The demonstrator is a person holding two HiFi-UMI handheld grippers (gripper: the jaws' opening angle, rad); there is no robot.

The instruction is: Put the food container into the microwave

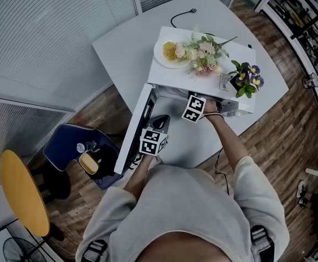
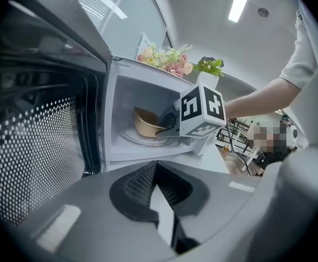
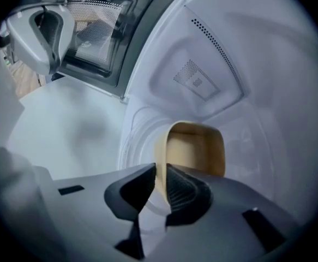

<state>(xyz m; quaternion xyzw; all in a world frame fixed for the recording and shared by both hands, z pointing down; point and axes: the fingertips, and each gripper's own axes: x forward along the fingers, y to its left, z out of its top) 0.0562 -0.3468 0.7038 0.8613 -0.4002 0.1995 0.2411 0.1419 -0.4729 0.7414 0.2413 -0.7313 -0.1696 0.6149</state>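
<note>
The white microwave [image 1: 175,76] stands on the table with its door [image 1: 137,125] swung open to the left. Inside, the beige food container [image 3: 198,145] sits low over the glass turntable [image 3: 134,132]. My right gripper [image 3: 160,172] reaches into the cavity and is shut on the container's near rim. From the left gripper view the container [image 2: 147,123] shows with the right gripper's marker cube [image 2: 202,111] in front of it. My left gripper [image 2: 156,166] hangs just outside by the door [image 2: 39,124], jaws shut with nothing in them.
On top of the microwave lie a plate of food [image 1: 169,53], a bouquet [image 1: 205,58] and a small pot of purple flowers [image 1: 248,76]. A black cable [image 1: 180,16] runs across the white table [image 1: 123,42]. A blue chair [image 1: 71,146] and a yellow round seat [image 1: 21,192] stand at the left.
</note>
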